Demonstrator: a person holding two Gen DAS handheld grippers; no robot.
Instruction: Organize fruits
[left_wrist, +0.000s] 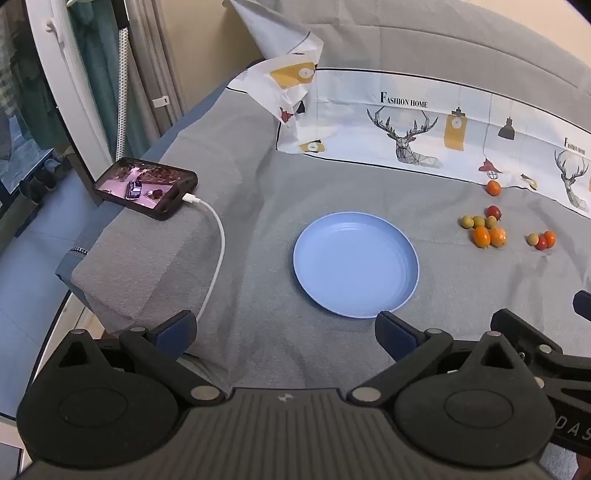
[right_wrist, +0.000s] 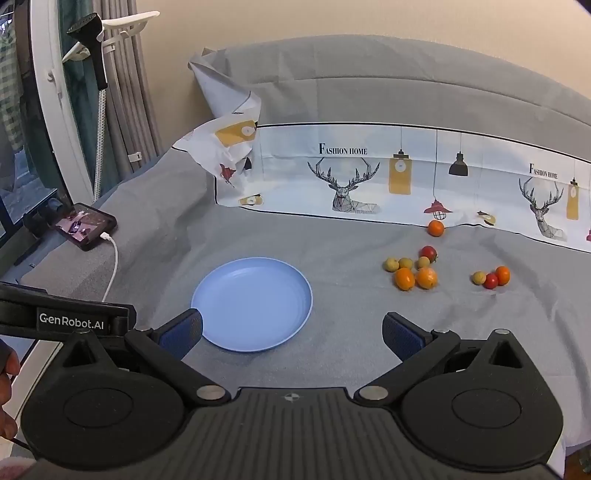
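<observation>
Fruits (right_wrist: 417, 271) lie scattered on the grey sheet (right_wrist: 332, 347) of a bed, all to the right of a light blue plate (right_wrist: 255, 304) that holds nothing. Nearest the plate is a cluster: three small yellow-green fruits (right_wrist: 405, 263) in a row, a red tomato (right_wrist: 428, 253) just behind them, and two oranges (right_wrist: 415, 278) side by side in front, the pair touching each other. Farther right sits a trio (right_wrist: 491, 278) pressed together: one yellow-green, one red, one orange. A lone orange fruit (right_wrist: 436, 228) rests farther back, at the edge of a white printed cloth (right_wrist: 369, 177) with deer and lamps and the words "FASHION HOME", which runs across the far side of the bed below a grey pillow (right_wrist: 369, 74). On the left edge of the bed a phone (left_wrist: 146, 192) with a lit screen lies plugged into a white cable (left_wrist: 218, 251). The left gripper (left_wrist: 284, 332) hovers above the near side of the sheet with its blue-padded fingers (left_wrist: 175, 332) spread wide and nothing between them; its right finger overlaps the plate's near rim in the left wrist view. The right gripper (right_wrist: 291, 334) likewise has its fingers (right_wrist: 400, 336) fully apart and holds nothing, with the plate ahead between them and toward the left finger. Both grippers are well apart from the fruits.
</observation>
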